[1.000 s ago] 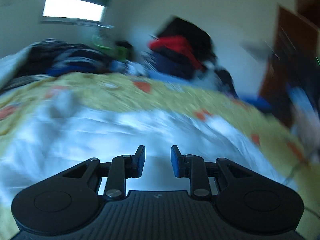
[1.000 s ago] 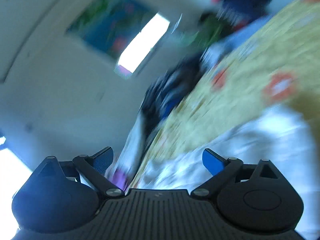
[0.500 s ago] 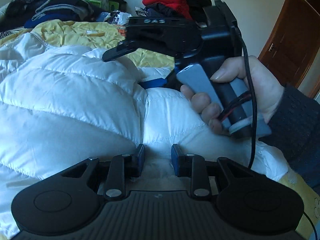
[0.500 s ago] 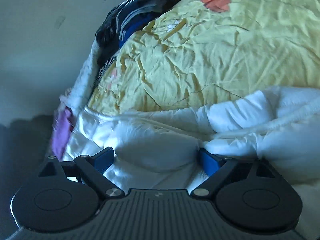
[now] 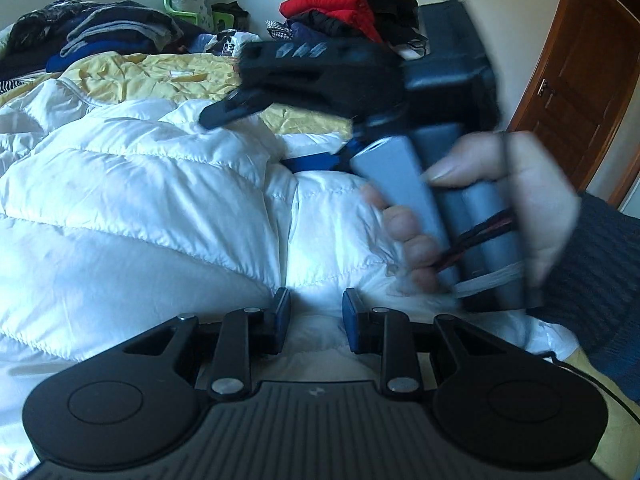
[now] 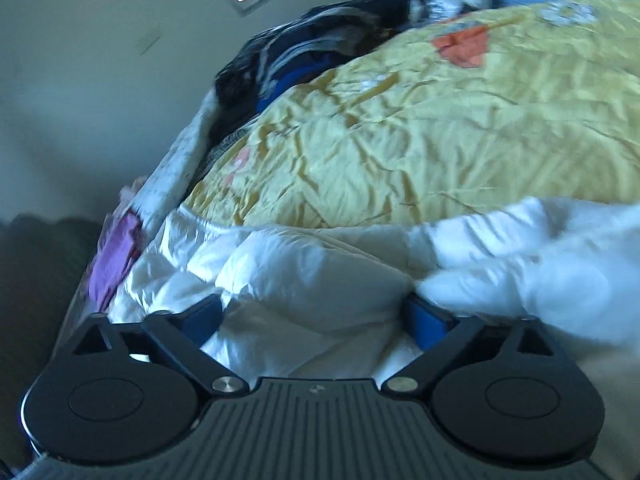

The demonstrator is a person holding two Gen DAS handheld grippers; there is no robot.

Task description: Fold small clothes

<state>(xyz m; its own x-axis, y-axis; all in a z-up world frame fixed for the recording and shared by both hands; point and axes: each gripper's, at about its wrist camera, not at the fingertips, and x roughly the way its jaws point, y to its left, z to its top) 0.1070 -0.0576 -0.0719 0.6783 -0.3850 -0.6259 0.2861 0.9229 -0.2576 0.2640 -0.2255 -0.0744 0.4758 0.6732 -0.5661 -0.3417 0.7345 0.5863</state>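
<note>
A white puffer jacket [image 5: 140, 200] lies spread on a yellow bedspread [image 5: 160, 72]. My left gripper [image 5: 316, 316] hovers low over the jacket's near part, its jaws a small gap apart with white fabric showing between them. My right gripper [image 6: 316, 316] is wide open, pressed into the jacket [image 6: 300, 280], with a bulge of padded fabric between its jaws. In the left wrist view the right gripper body [image 5: 340, 76] and the hand holding it [image 5: 500, 200] sit over the jacket's right side.
Piles of dark folded clothes [image 5: 100, 36] and a red and black heap [image 5: 340, 8] lie at the bed's far side. A brown door [image 5: 580, 80] is at the right. A purple cloth [image 6: 116, 256] lies at the bed's left edge by the wall.
Both grippers swung down from the blurred room view onto the white jacket. Over the last half second the right gripper shifted slightly; both jaw gaps stayed the same.
</note>
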